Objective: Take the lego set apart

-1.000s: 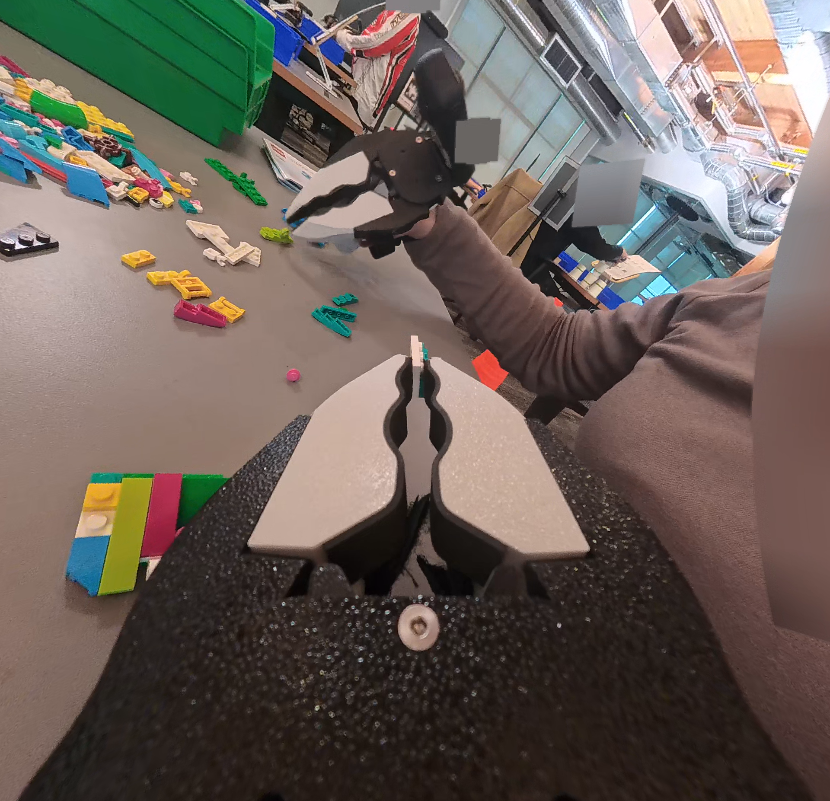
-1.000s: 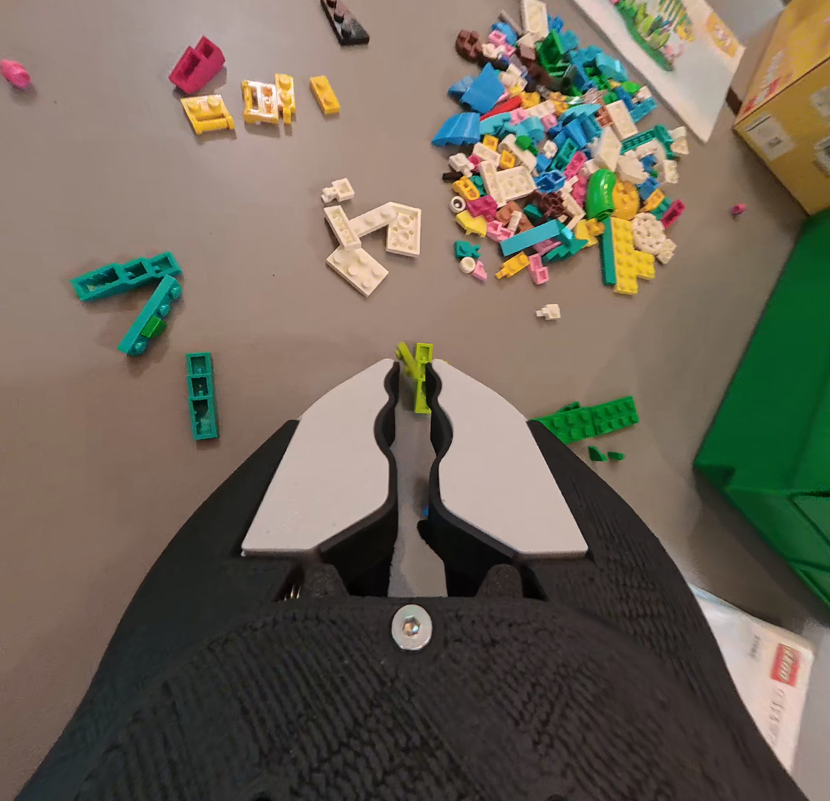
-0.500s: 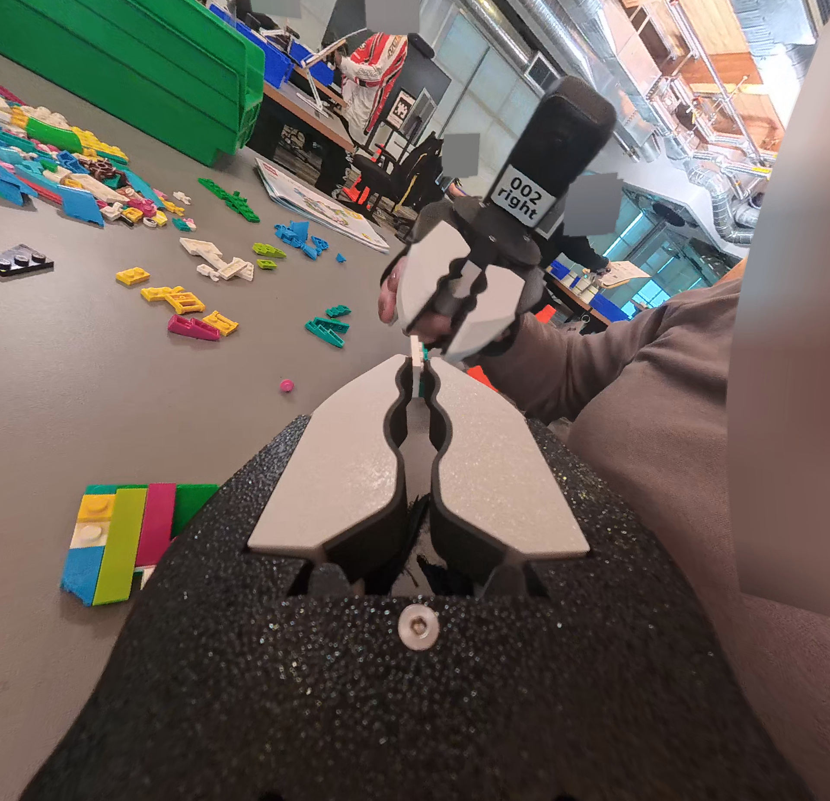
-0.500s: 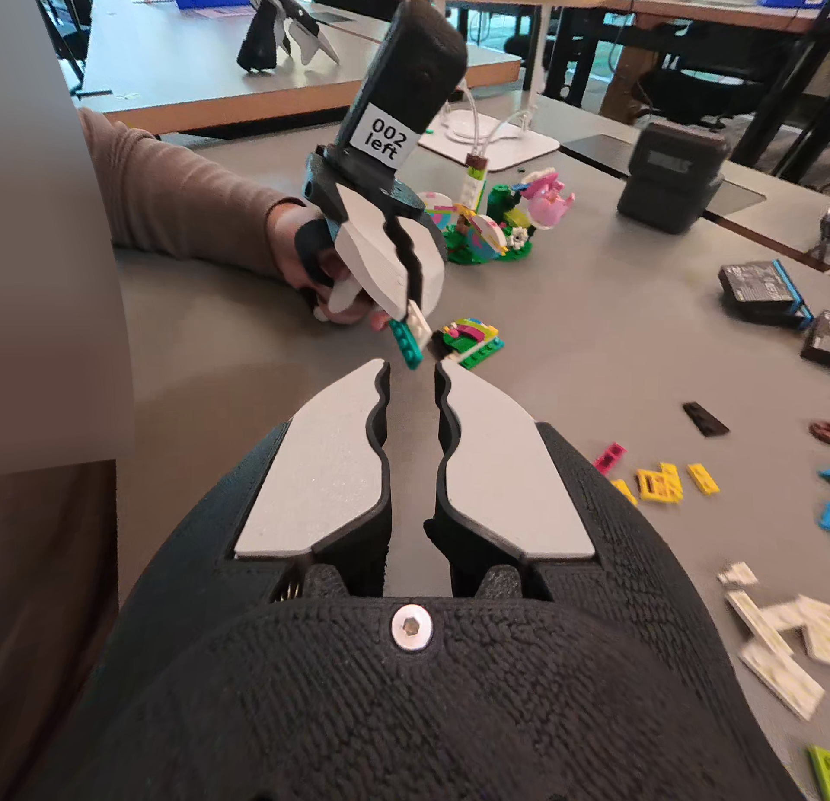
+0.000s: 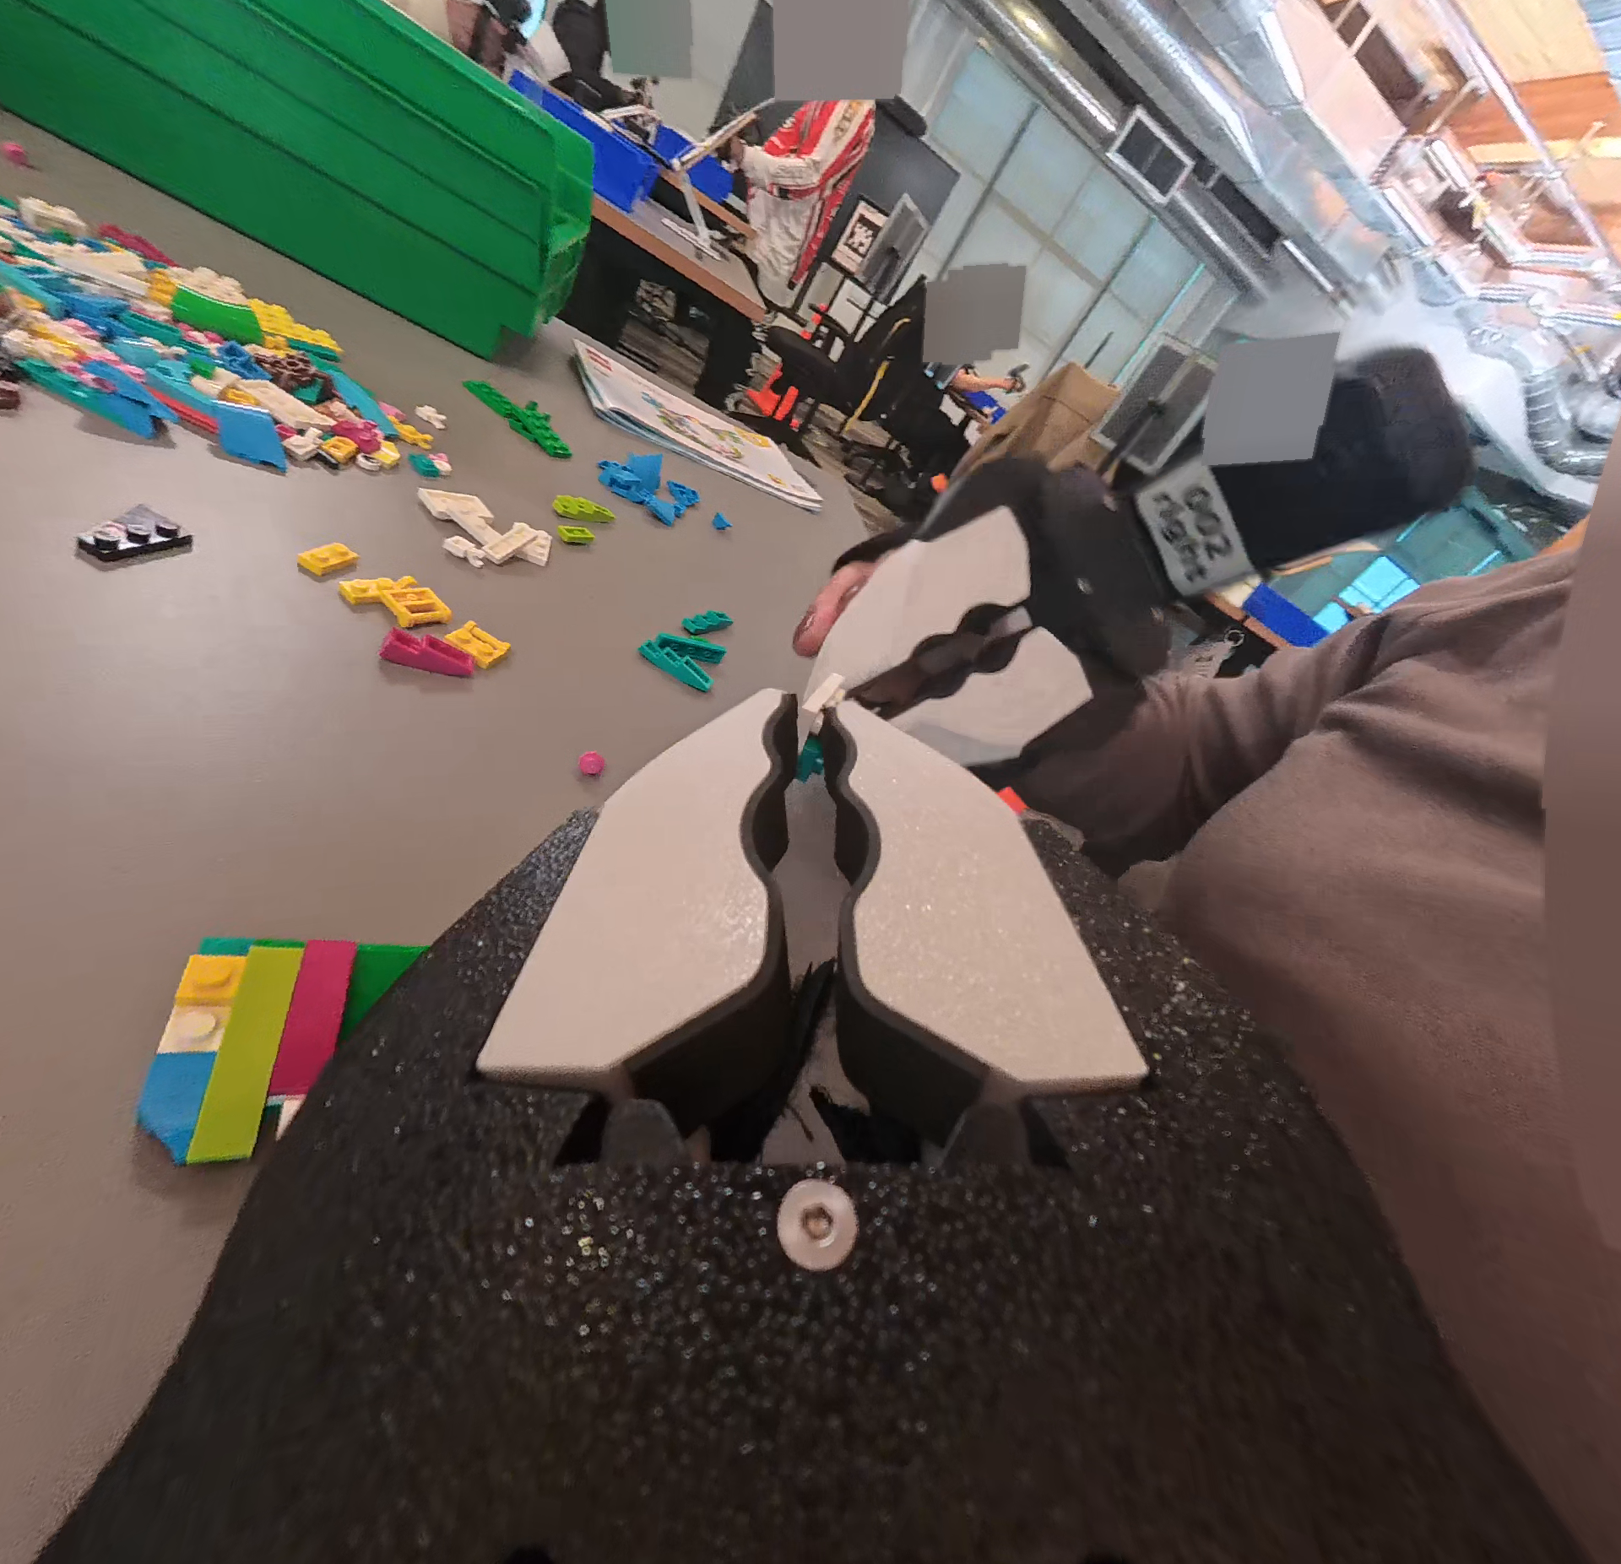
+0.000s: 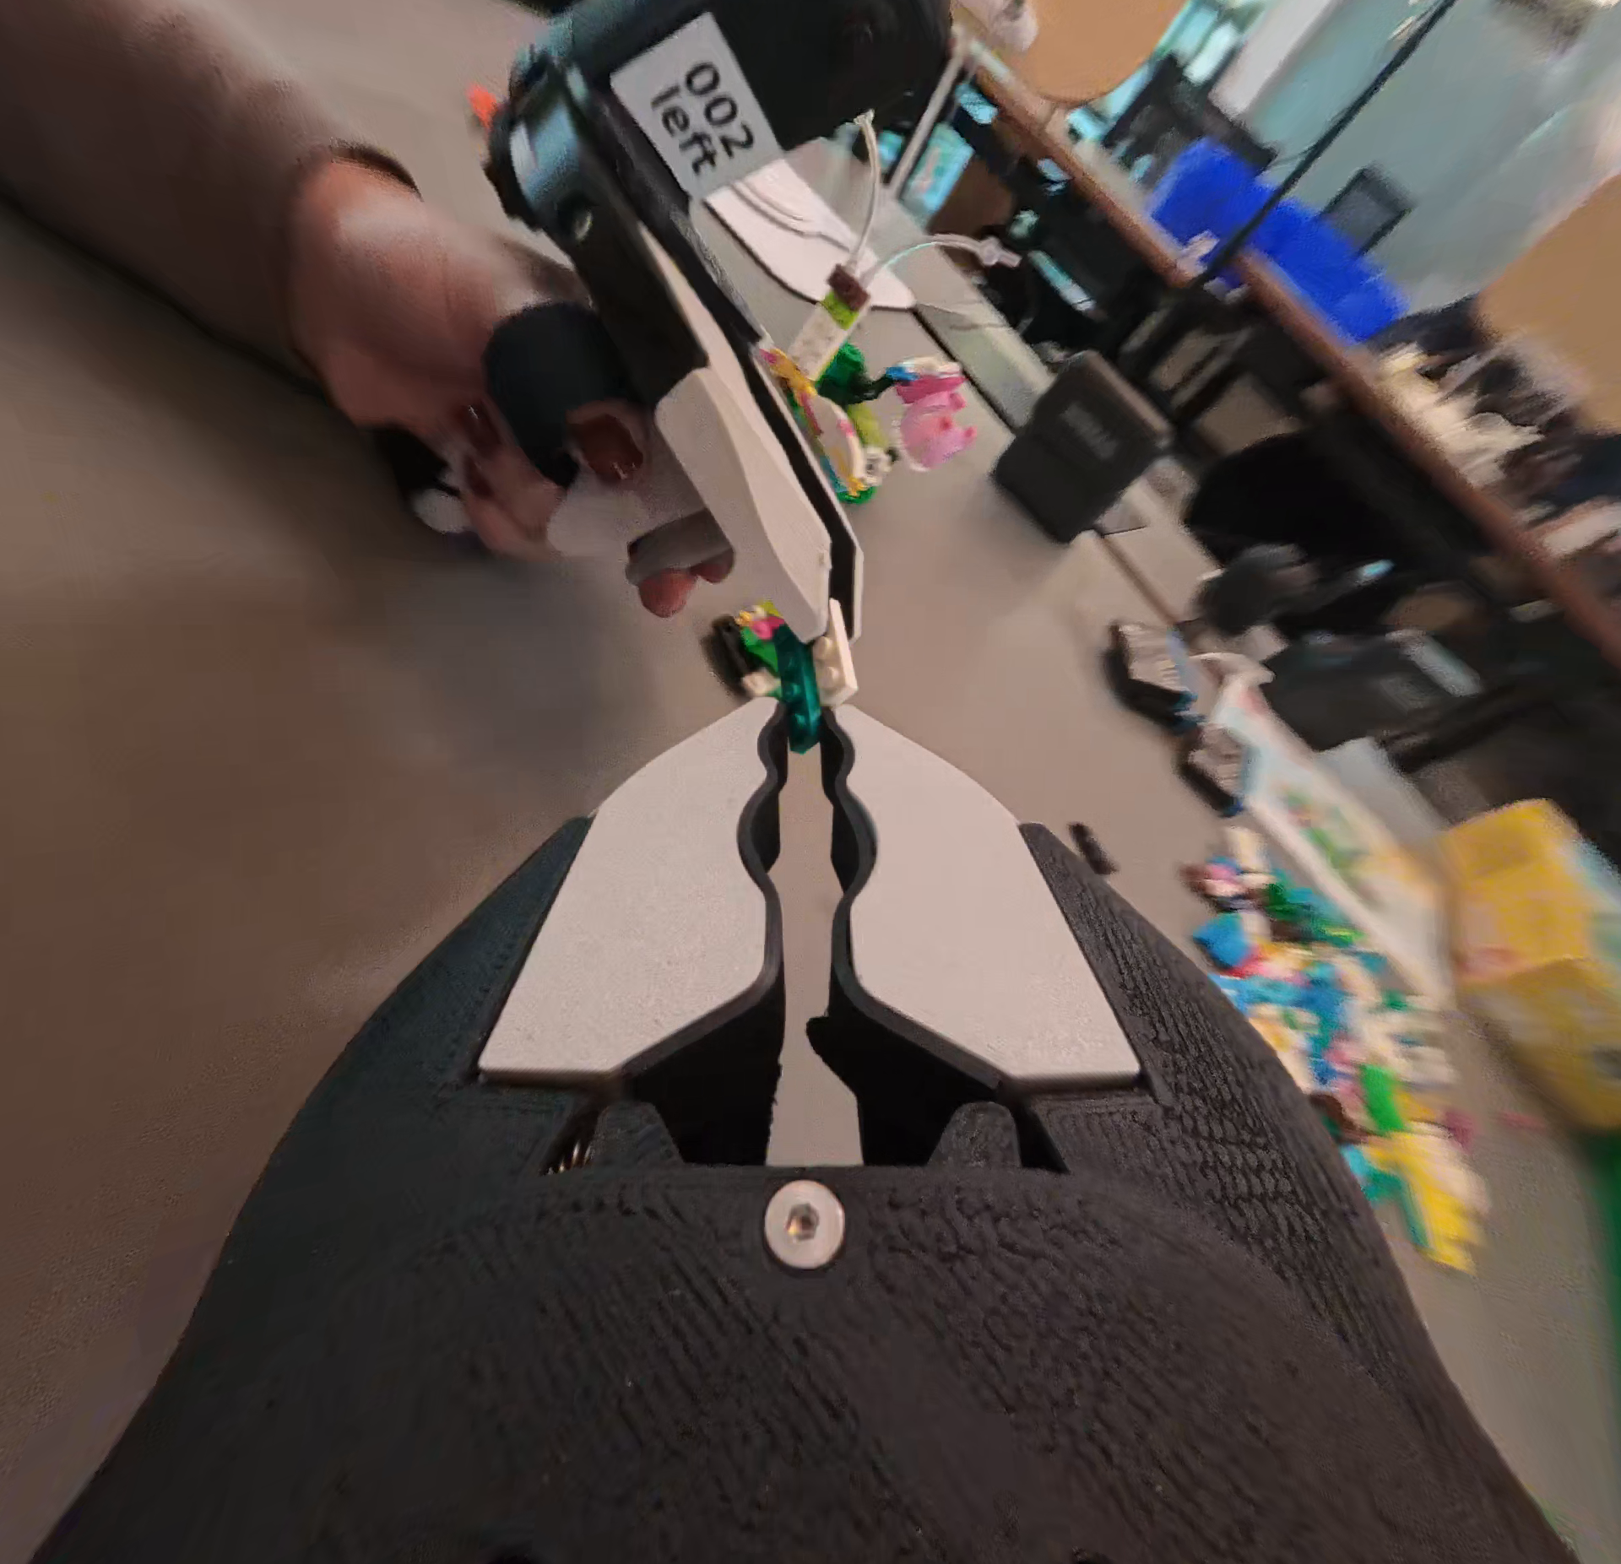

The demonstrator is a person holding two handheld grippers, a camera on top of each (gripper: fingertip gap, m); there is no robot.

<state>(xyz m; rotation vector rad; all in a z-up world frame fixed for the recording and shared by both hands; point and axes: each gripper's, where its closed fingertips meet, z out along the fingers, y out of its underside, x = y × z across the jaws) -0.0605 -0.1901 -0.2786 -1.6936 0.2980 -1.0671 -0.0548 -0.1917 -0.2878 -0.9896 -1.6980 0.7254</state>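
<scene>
A small lego piece, a white plate stuck to a teal plate, is held above the grey table. My left gripper is shut on it. My right gripper meets it tip to tip and is shut on the teal plate. The white plate sits at the tips of the left gripper, which comes down from above in the right wrist view. The right gripper shows from the right in the left wrist view.
A pile of loose bricks lies by a green bin. Sorted small pieces, a booklet and a striped plate assembly lie on the table. A small built model and a yellow box stand farther off.
My right gripper let go of a lime piece, swung over to the left gripper and shut on the teal plate. The left gripper stayed shut on its piece.
</scene>
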